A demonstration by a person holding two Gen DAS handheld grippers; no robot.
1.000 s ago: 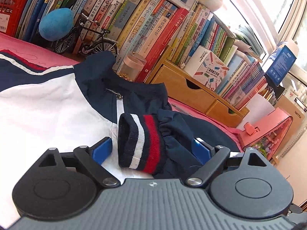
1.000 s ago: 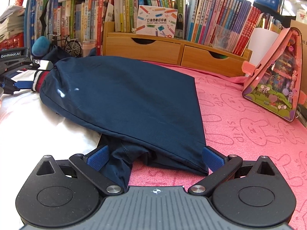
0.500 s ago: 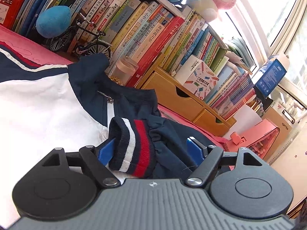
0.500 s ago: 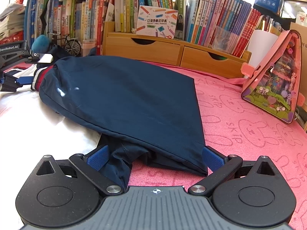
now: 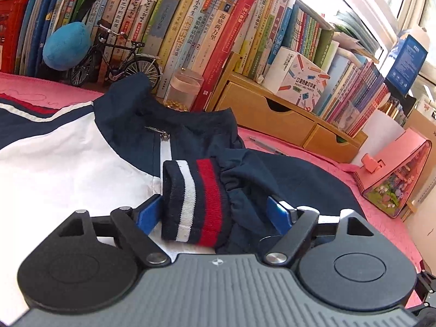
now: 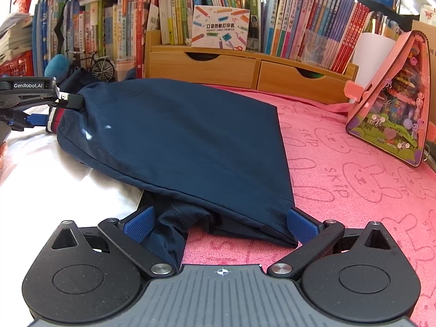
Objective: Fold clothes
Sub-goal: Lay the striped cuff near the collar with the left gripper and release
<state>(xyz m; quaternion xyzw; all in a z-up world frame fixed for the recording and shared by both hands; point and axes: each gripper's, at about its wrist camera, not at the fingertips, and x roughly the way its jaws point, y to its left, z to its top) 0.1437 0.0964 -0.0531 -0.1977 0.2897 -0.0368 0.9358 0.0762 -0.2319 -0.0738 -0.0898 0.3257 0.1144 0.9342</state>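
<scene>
So the jacket (image 5: 68,163) is lying flat on the pink cloth (image 6: 354,185), white chest panel up, navy collar and zipper just past my left fingers. Its navy sleeve (image 6: 174,141) is folded across the body and runs all the way from my right fingers over to the left ones.

The striped cuff (image 5: 193,201) (navy, white, red bands) sits right between the blue pads of my left gripper (image 5: 215,212). The left pad is touching the cuff's edge, the right pad has a bit of gathered navy fabric next to it. The fingers are spread wide, not squeezing anything. In the right wrist view you can see that same gripper (image 6: 51,111) at the far left end of the sleeve.

My right gripper (image 6: 220,223) is at the shoulder end of the sleeve. Fingers are also spread wide apart: the lower edge of the sleeve spans the gap between the two pads, and a bunched fold of navy fabric hangs against the left pad. Nothing pinched there either, as far as I can see.

Beyond the fingers: a little model bicycle (image 5: 117,57) and a clear jar (image 5: 182,90) just behind the collar, a wooden drawer unit (image 6: 245,68) with a big row of books (image 5: 190,27) on and around it. Off to the right of the fingers there's a pink triangular case (image 6: 392,100) standing on the cloth, well apart from the sleeve.
</scene>
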